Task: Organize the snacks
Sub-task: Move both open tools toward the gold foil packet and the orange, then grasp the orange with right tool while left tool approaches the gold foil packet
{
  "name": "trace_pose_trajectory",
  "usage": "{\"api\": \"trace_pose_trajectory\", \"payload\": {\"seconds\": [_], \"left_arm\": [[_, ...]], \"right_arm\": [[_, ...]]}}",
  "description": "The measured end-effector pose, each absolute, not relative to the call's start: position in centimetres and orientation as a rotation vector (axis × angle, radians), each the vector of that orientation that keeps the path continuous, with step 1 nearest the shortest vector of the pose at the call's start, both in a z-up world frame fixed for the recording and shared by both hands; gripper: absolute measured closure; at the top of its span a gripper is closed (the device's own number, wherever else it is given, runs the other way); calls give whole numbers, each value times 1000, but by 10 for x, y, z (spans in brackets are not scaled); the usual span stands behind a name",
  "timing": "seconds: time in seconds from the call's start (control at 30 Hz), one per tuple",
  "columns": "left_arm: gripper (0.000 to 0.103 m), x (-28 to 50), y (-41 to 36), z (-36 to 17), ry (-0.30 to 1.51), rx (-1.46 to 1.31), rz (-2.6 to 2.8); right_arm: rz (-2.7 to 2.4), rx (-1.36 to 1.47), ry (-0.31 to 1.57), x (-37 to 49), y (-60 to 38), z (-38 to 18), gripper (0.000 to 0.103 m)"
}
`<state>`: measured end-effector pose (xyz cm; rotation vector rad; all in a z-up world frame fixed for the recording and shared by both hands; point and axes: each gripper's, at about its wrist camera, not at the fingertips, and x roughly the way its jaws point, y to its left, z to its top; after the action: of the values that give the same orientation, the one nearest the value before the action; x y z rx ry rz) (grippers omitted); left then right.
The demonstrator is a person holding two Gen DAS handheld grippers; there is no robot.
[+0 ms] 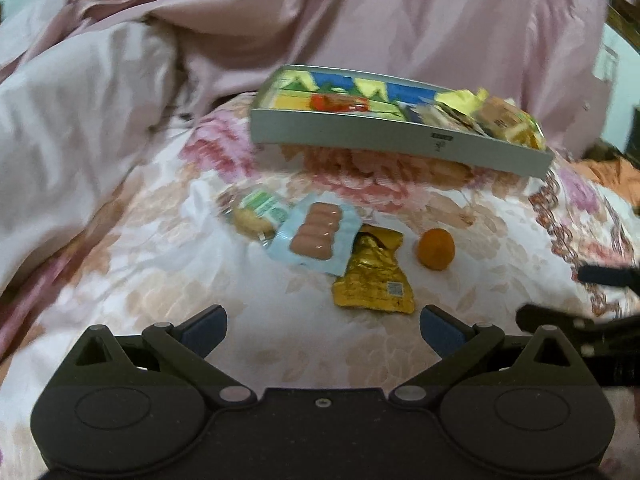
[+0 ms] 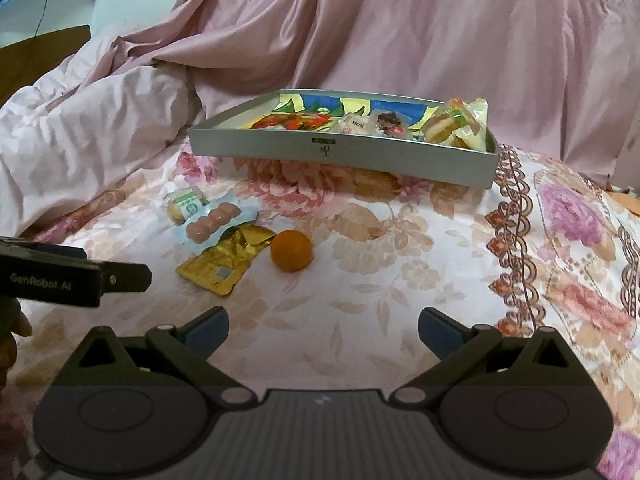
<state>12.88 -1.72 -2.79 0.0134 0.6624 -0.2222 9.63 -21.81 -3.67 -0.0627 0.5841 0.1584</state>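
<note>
Two hand-held grippers are ours here, and both are spread wide with nothing between the blue pads: the left hand-held gripper [image 1: 323, 330] hovers low over the bed [image 1: 460, 300], and the right hand-held gripper [image 2: 323, 330] hovers beside it at much the same height, each showing at the edge of the other's view. Just ahead of our left fingers lies a gold foil packet [image 1: 374, 276], crumpled and flat on the flowered bedspread. Its upper left edge is overlapped by a pale blue sausage pack [image 1: 316, 236] with four pinkish sausages side by side under clear film. Touching that pack on its far left side is a small green-and-white wrapped cake [image 1: 260, 212]. To the right of the gold packet, a little apart from it, sits an orange [image 1: 436, 249] alone on the cloth; from the right wrist camera the same orange [image 2: 291, 250] lies ahead and to the left of our open jaws. Farther back rests a shallow grey tray [image 2: 280, 142] with a colourful printed bottom, raised slightly on the bedding. Several wrapped snacks [image 2: 456, 124] are piled at its right end, with a couple of flat packets beside them and a red-printed item toward the middle. Behind the tray, a rumpled pink quilt [image 2: 400, 28] rises and fills the background.
</note>
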Motion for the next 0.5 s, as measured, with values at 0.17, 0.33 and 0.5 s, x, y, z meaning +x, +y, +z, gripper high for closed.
{"api": "trace_pose_trajectory", "payload": {"seconds": [0.17, 0.33, 0.5], "left_arm": [[1, 140, -27, -30, 614, 135, -280], [1, 152, -28, -36, 632, 130, -357], [1, 161, -27, -44, 679, 100, -383]], "right_arm": [[212, -73, 563, 118, -226, -39, 0], [255, -106, 562, 147, -225, -45, 0], [312, -126, 583, 177, -219, -51, 1]]}}
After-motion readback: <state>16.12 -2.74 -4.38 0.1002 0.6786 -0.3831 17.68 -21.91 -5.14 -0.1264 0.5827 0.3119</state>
